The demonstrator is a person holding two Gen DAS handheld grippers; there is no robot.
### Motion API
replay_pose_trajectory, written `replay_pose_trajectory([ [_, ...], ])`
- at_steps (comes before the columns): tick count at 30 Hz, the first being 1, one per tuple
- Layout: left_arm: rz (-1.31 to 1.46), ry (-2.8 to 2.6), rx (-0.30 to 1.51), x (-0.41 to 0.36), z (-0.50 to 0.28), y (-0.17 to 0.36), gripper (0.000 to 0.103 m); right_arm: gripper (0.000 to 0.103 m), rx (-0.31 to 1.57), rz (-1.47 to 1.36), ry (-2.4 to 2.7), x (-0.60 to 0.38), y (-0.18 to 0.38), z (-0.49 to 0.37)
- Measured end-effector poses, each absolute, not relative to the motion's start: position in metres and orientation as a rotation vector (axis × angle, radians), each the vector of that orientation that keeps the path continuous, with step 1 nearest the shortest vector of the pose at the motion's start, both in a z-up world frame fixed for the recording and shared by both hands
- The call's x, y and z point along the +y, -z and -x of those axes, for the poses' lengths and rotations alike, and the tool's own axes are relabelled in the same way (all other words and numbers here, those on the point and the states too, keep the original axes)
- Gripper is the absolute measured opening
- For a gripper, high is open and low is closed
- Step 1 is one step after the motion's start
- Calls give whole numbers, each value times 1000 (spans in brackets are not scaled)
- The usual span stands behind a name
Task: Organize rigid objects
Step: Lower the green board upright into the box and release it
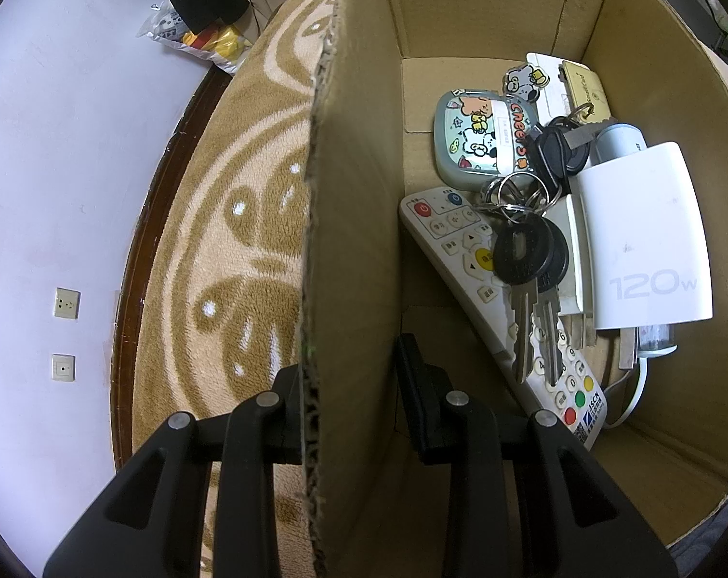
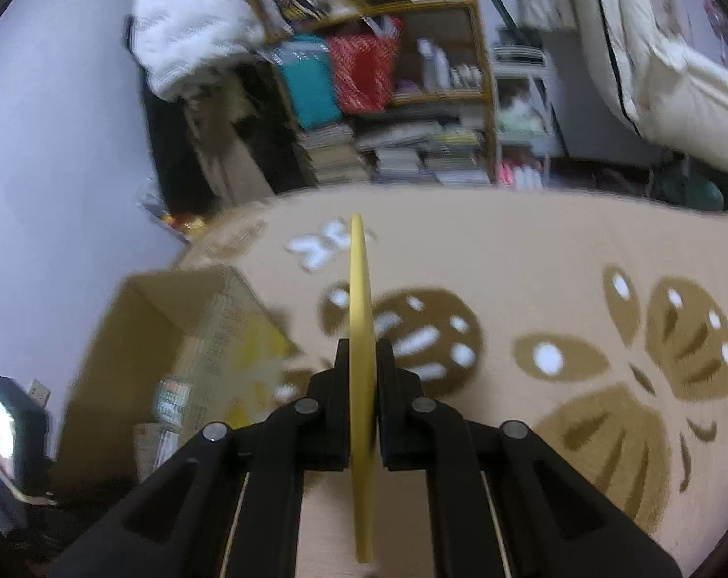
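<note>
Left gripper point(image 1: 349, 385) pointing steeply down, fingers point(image 1: 419, 385) nearly closed and clamped on the near wall of the cardboard box point(image 1: 354, 221), one finger outside over the patterned rug point(image 1: 248, 221), the other inside. Within the box, crowded toward the far right corner: white remote point(image 1: 460, 260), bunch of keys point(image 1: 530, 250), cartoon-printed case point(image 1: 474, 144), white 120W charger point(image 1: 648, 241), gold tag point(image 1: 583, 86). Bare cardboard floor along the gripped wall and toward the near side. Outside, rug running to a dark wooden edge point(image 1: 132, 260), then a pale wall with two sockets point(image 1: 66, 303).

Right gripper point(image 2: 364, 366) tilted moderately down, fingers point(image 2: 339, 409) pressed tight on a thin yellow flat piece point(image 2: 361, 337) held edge-on and upright above the rug point(image 2: 532, 289). Same box point(image 2: 171, 337) low at left, blurred. Wide open rug ahead and to the right; cluttered shelves point(image 2: 436, 96) beyond its far edge.
</note>
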State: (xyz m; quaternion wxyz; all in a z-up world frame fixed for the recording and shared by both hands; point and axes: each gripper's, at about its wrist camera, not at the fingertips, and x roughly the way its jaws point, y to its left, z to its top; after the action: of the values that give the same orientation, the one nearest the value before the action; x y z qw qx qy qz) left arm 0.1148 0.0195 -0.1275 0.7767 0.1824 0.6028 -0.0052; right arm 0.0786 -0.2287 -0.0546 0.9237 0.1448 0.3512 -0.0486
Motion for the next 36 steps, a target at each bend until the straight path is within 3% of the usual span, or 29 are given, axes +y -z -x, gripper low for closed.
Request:
replay_pose_trajectory([
  [9,-395,11,1304,18,-115,127,30,9,638,-235,-57,-166,17,-72],
  [36,-379,8,1294,21,-114,126,29,12,837,-241,-219,-120,76,-79],
])
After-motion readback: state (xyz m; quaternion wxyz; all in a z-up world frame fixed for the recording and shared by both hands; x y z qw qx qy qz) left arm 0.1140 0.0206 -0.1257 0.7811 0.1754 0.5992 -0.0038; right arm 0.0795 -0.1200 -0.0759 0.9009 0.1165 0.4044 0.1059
